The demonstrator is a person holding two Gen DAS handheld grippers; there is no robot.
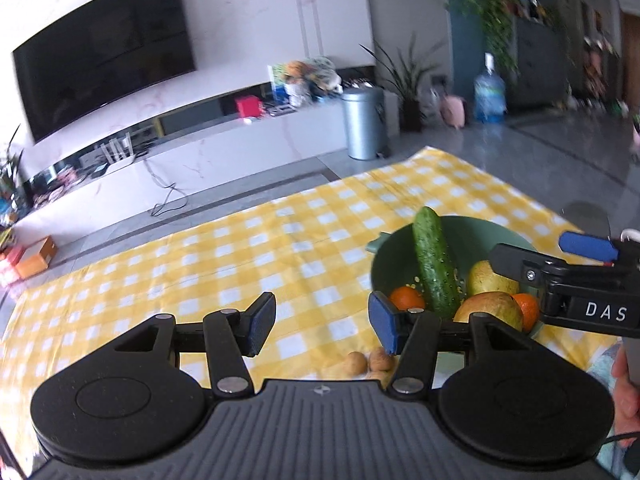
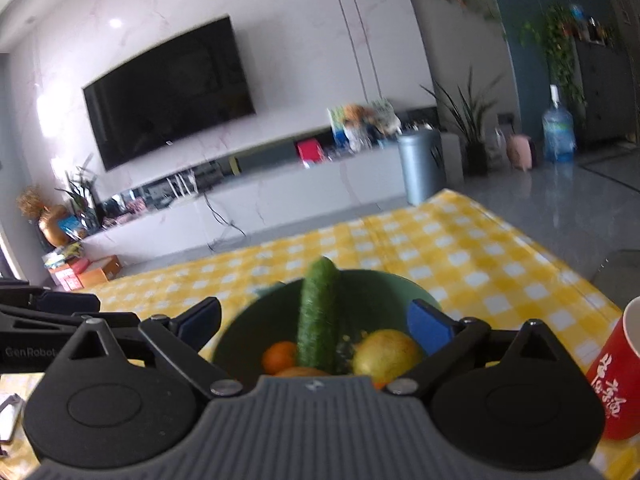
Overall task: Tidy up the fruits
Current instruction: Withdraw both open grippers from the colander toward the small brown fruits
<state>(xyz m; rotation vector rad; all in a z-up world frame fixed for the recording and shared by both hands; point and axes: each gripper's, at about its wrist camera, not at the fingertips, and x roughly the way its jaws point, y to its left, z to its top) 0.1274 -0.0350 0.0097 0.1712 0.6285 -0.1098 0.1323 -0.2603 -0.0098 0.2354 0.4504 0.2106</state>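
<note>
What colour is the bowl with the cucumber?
The bowl is green, clearest in the left wrist view.

A: Which lettering can be read?
B: "DAS" is printed in white on the right tool (image 1: 560,256), and "GenRobot" is seen on the left tool (image 2: 60,304).
A: Anything else?
B: White Chinese characters are printed on the red cup (image 2: 620,376); they are not legible.

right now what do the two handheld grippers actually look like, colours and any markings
Both match: the left gripper and right gripper have black linkage arms with silver pivot pins, blue pads on the fingers, round black discs either side and a ribbed grey body with a small star logo. The right gripper's side reads "DAS"; the left one's reads "GenRobot".
</note>
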